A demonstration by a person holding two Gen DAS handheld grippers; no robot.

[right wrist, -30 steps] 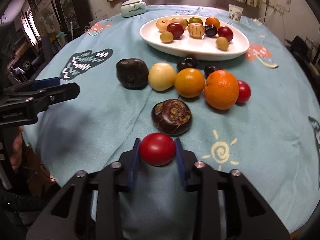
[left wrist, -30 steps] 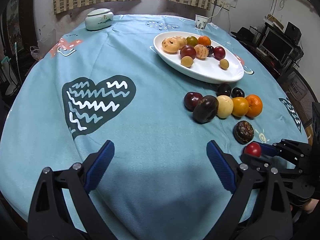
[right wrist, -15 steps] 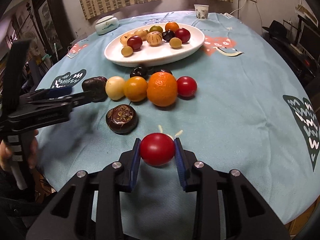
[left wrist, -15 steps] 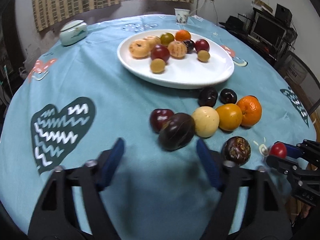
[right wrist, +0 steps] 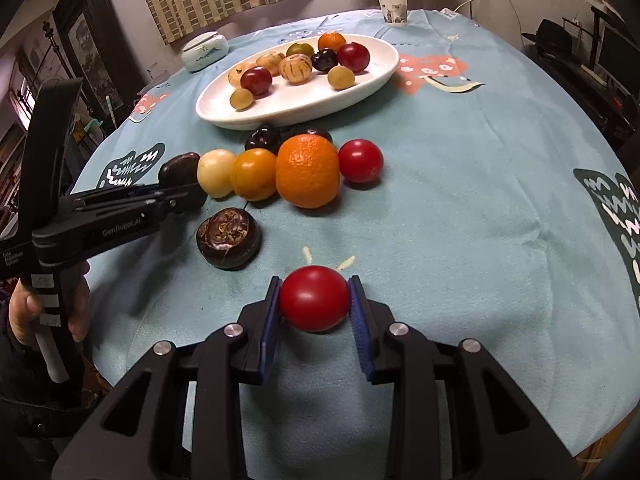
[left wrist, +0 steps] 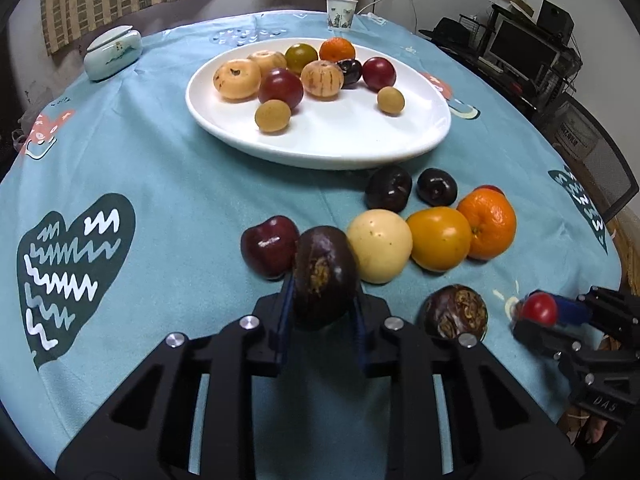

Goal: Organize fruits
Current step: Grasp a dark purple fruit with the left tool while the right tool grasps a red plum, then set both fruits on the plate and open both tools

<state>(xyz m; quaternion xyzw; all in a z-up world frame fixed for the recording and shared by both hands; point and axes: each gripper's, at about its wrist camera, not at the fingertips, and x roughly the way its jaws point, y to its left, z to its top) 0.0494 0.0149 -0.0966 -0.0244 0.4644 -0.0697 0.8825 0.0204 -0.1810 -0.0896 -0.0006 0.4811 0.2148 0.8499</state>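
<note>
Dark purple fruit [left wrist: 324, 276] gripped upright, red tomato [right wrist: 314, 298] gripped

a plate [left wrist: 420, 136] holding several fruits is set on the tablecloth [left wrist: 160, 184], with a row of fruits [left wrist: 438, 238] laid just before it. a cup [left wrist: 340, 14] is placed behind the plate, a lidded jar [left wrist: 114, 54] to its left.

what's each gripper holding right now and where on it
Left gripper: dark purple fruit, jaws across its sides. Right gripper: red tomato, jaws across its sides.

fruits on my plate [left wrist: 320, 148]: 9
loose fruits on the tablecloth [left wrist: 160, 184]: 8
fruits in my grippers: 2
paper cup [left wrist: 340, 14]: 1
lidded dish [left wrist: 113, 53]: 1
</note>
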